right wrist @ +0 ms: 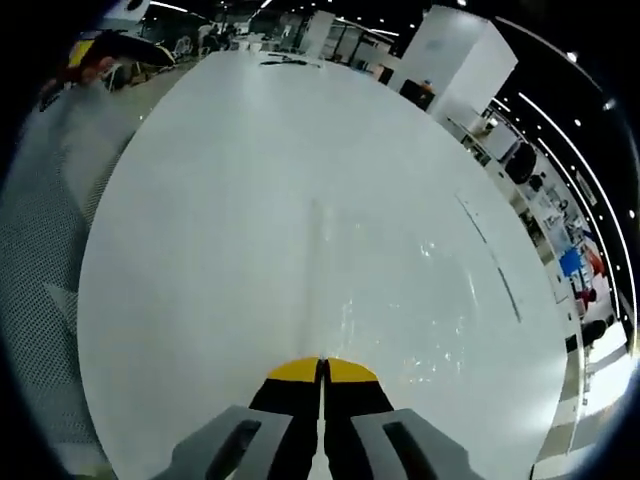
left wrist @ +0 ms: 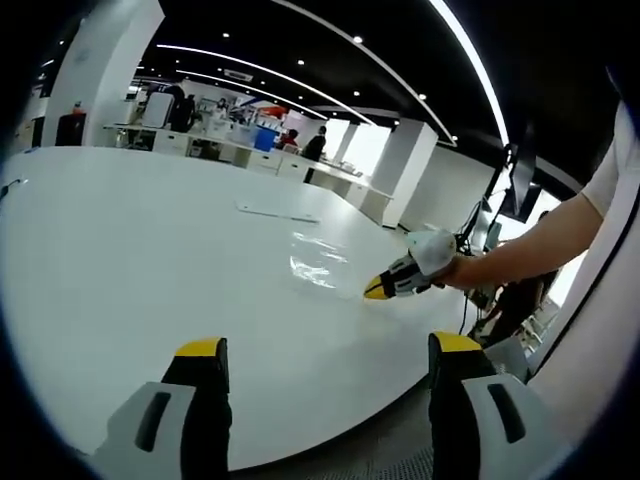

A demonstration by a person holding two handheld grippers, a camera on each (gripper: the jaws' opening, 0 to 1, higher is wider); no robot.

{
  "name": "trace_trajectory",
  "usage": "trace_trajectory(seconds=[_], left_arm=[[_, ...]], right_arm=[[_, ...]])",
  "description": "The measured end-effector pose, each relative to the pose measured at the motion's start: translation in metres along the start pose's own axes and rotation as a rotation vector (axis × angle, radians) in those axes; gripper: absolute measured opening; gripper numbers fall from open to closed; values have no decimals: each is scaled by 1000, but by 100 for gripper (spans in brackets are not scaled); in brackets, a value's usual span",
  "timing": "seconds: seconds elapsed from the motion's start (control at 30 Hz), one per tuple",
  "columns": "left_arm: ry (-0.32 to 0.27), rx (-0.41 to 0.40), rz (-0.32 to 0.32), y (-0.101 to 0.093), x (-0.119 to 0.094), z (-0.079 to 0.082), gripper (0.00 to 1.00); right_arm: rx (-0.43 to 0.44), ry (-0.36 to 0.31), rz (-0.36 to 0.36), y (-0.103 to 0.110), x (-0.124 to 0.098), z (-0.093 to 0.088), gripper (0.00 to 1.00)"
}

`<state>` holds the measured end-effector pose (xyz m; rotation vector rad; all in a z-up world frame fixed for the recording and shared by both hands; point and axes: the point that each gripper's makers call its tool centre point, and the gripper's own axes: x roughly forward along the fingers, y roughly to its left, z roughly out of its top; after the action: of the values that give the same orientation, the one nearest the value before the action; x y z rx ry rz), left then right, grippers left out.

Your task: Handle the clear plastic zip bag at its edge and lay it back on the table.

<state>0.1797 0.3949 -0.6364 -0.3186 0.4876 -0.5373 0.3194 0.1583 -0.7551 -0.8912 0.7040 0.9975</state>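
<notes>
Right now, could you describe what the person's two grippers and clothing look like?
The left gripper has two wide black jaws with yellow tips and grey housings with dark slots. The right gripper looks the same: yellow-tipped black jaws, grey body, with a white box-like part at the hand and a dark cable trailing below. The person wears a white short sleeve.

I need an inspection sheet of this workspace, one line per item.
Surface: white table, glossy.
Job's things: clear plastic zip bag lying flat on the table.
Clutter: flat strip beyond the bag.
Grippers: left gripper open, above the near table edge; right gripper shut at the bag's near edge.
Cables: nothing seen on the table.
Surroundings: open office, pillars, ceiling light strips, people at far desks.
</notes>
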Motion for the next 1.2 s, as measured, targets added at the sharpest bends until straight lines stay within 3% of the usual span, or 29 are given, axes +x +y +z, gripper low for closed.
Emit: trace_trajectory(seconds=[0.27, 0.53, 0.7, 1.2], left_arm=[[32, 20, -19, -5, 0, -5, 79], [83, 122, -48, -18, 2, -11, 73], [85, 187, -73, -25, 4, -1, 70], [174, 468, -129, -44, 12, 24, 59]], right_arm=[[-57, -37, -3, 0, -21, 12, 0], [-123, -76, 4, 6, -48, 31, 0], [-147, -92, -1, 7, -61, 38, 0], [-204, -154, -9, 12, -104, 72, 0]])
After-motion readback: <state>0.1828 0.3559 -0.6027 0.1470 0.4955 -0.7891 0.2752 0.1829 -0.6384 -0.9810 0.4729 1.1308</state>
